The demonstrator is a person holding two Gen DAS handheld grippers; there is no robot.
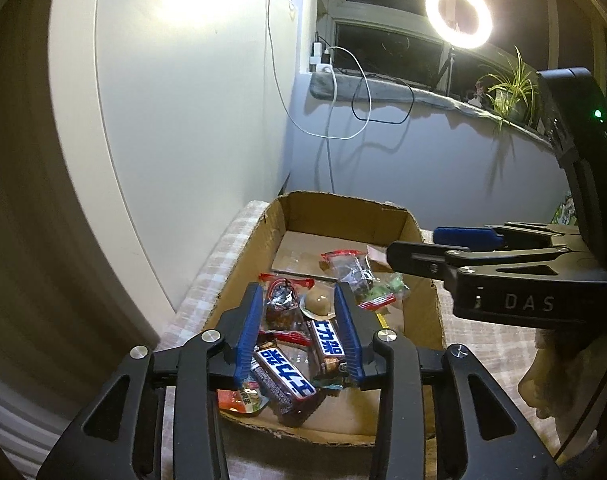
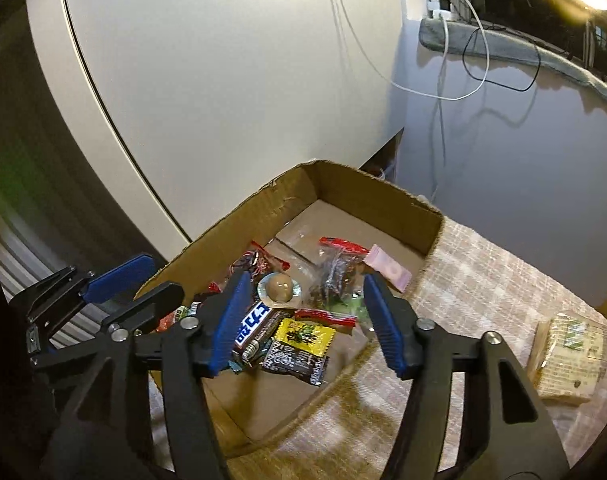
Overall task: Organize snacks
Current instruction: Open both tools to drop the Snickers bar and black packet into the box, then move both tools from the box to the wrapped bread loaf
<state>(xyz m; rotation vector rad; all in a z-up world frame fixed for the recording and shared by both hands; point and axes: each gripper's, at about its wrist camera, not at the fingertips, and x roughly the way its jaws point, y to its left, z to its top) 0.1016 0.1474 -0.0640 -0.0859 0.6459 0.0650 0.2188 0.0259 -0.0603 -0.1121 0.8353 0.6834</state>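
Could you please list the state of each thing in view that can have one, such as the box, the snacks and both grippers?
cardboard box: open-topped, partly filled with snacks.
left gripper: jaws apart, nothing held, over the box.
right gripper: open, nothing held, over the box.
chocolate bars: wrapped, lying in the box.
cracker pack: sealed, outside the box on the cloth.
ring light: on.

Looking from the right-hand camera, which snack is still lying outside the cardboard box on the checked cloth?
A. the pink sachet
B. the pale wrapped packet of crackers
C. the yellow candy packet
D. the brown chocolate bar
B: the pale wrapped packet lies on the checked cloth to the right of the cardboard box, while the other snacks sit inside the box.
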